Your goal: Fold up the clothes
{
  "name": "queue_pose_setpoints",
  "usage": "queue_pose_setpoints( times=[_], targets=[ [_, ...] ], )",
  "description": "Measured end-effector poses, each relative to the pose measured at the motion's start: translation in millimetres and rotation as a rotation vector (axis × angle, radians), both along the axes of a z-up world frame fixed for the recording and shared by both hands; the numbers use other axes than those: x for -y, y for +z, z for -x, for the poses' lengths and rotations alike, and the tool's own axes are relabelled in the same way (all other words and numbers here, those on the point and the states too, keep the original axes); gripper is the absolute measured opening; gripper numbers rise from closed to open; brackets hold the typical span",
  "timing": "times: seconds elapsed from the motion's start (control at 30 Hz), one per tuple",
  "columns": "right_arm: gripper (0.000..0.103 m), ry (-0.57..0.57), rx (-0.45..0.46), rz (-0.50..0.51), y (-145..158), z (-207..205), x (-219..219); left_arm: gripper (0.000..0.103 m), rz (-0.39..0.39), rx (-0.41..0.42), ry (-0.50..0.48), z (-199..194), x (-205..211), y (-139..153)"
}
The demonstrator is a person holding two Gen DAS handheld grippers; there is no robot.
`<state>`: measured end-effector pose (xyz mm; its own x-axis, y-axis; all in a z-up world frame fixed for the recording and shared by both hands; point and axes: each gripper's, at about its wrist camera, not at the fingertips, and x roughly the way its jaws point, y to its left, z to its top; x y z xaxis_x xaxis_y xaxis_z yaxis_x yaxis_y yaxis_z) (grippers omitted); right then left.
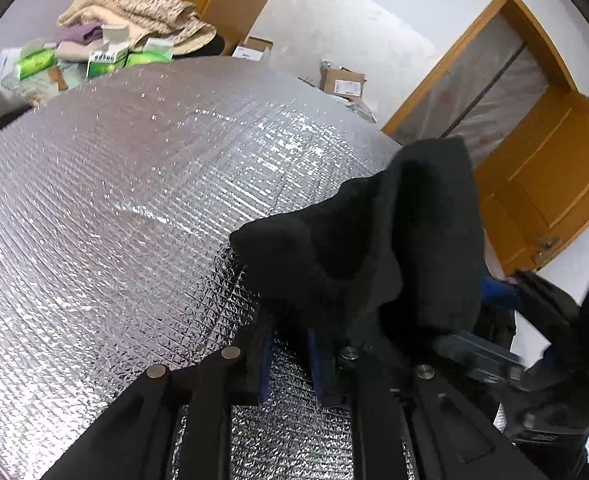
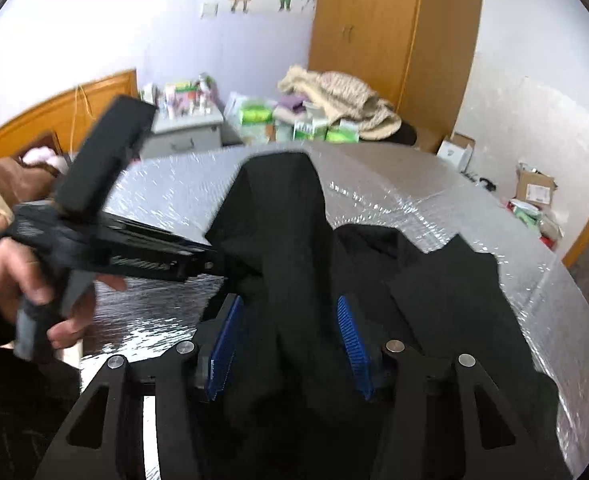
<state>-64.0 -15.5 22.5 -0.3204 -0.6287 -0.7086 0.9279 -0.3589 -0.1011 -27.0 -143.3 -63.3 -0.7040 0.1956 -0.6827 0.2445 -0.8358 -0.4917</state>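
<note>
A black garment lies crumpled on the silver foil-covered table, with one fold raised in a peak. My right gripper stands open. A hanging strip of the garment passes between its blue pads, and the pads do not press it. In the left wrist view my left gripper shows a gap between its blue pads, with foil visible through it. A bunch of the black garment drapes over its tips and hides them. A hand holds the left gripper at the raised fold.
Beige clothes and green boxes are piled beyond the table's far edge, next to a grey drawer cabinet. A wooden wardrobe stands behind them. Cardboard boxes and a wooden door are at the right.
</note>
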Motion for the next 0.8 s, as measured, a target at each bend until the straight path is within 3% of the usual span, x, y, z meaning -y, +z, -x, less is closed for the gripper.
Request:
queue_pose_setpoints(
  times=[0.1,0.2,0.3,0.53,0.63,0.8],
  targets=[
    [0.005,-0.046,0.050,-0.023,-9,18,13,0.016,0.057,0.011,-0.012,5,-9,2],
    [0.005,-0.066,0.031,0.009,2,32,17,0.013,0.178,0.020,-0.021,9,-22,3],
    [0.005,-0.108,-0.043,0.032,24,46,15,0.013,0.232,0.019,-0.016,10,-31,3],
    [0.005,-0.307,-0.223,0.054,79,121,31,0.012,0.190,-0.002,-0.012,2,-28,-2],
    [0.005,-0.423,-0.222,0.056,86,159,25,0.012,0.172,-0.008,-0.011,2,-26,-4],
    [0.007,-0.599,-0.125,-0.050,50,205,7,0.012,0.098,-0.024,-0.011,3,-13,-9]
  ],
)
